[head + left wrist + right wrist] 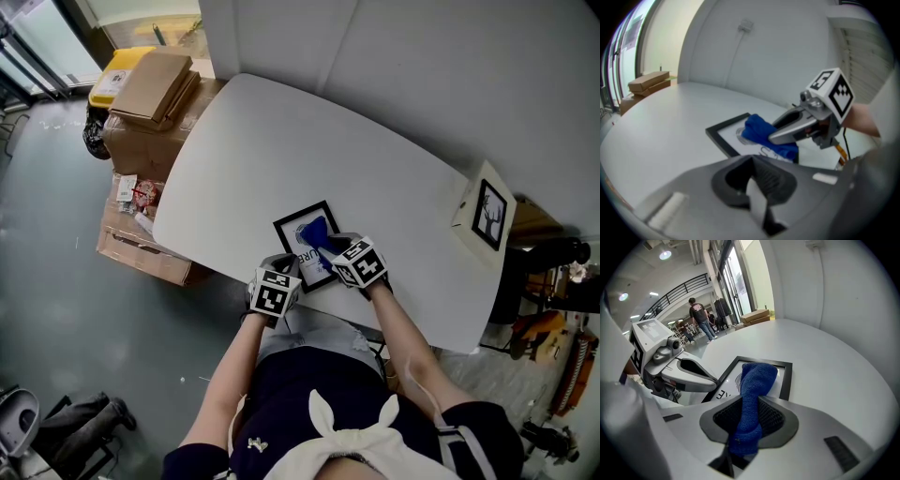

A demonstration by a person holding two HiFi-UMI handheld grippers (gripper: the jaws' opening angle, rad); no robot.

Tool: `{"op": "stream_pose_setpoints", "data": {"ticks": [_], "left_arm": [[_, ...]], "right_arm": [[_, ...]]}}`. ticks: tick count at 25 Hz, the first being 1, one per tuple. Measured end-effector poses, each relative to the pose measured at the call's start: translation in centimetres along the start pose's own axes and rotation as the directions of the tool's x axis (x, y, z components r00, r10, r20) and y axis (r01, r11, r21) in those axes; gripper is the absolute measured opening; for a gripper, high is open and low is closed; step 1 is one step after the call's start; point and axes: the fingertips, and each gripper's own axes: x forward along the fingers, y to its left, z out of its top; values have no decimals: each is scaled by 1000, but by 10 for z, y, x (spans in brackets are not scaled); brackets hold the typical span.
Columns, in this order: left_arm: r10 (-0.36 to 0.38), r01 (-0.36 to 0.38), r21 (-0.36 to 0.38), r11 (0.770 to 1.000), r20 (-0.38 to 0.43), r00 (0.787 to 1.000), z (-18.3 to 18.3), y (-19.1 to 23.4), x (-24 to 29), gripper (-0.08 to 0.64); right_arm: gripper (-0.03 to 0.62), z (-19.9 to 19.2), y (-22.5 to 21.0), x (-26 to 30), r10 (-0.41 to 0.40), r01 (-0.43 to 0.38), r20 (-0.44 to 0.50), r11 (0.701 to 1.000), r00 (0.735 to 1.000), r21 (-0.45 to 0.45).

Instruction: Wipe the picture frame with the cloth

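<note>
Cloth [752, 394] in right hand-held gripper [749, 420], atop picture frame [787, 380]

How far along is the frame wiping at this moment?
Done: the cloth is clamped in the right gripper and rests on the picture frame. In hand: wiping the glass. Left: how much is wiped cannot be told. The left gripper is shut, empty, beside the frame.

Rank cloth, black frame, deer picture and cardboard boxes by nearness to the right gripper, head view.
1. Blue cloth, clamped in the right gripper.
2. Black picture frame, underneath the cloth.
3. Deer picture, table's right edge.
4. Cardboard boxes, beyond the table's far left.
</note>
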Motion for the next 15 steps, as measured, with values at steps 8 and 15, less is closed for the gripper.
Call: {"op": "stream_pose_setpoints", "data": {"ticks": [8,15], "left_arm": [[1,-1,-5,1000,7,1000,0,1,0,3],[-3,3,-7,1000,7,1000,-1,0,1,2]], "right_arm": [[84,-3,-13,-4,-25,25,-12,1000,1000,13],[84,-5,-19,-6,-20,21,-20,999,1000,40]]}}
